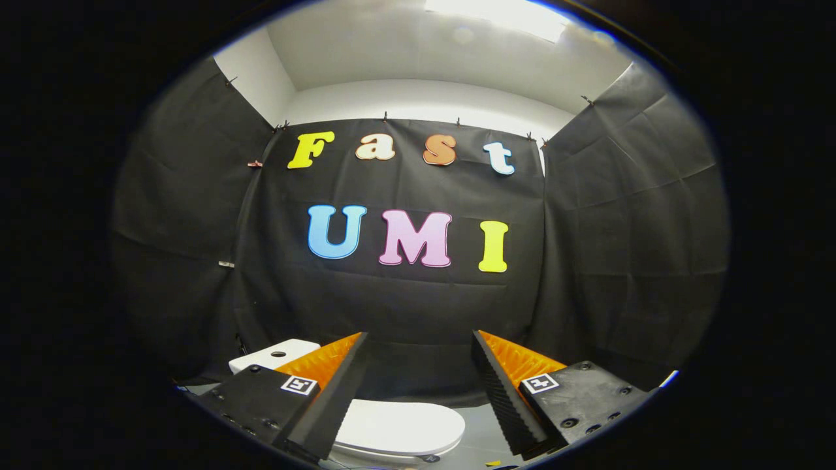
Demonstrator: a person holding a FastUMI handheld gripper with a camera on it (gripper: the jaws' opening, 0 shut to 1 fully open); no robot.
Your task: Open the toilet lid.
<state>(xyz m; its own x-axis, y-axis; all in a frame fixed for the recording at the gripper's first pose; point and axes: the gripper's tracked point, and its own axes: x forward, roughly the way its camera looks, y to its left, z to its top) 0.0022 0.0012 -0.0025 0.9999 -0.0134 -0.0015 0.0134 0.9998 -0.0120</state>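
Observation:
A white toilet stands low ahead of me, against the black cloth wall. Its lid lies flat and closed over the bowl. The white tank with a round flush button rises behind my left finger. My gripper hangs above the toilet, open wide, with nothing between its fingers. The left finger covers the lid's left part; the right finger stands to the right of the lid, over the floor.
Black cloth walls close in the booth at the back and on both sides. A pale grey floor shows to the right of the toilet, with a small yellow scrap on it.

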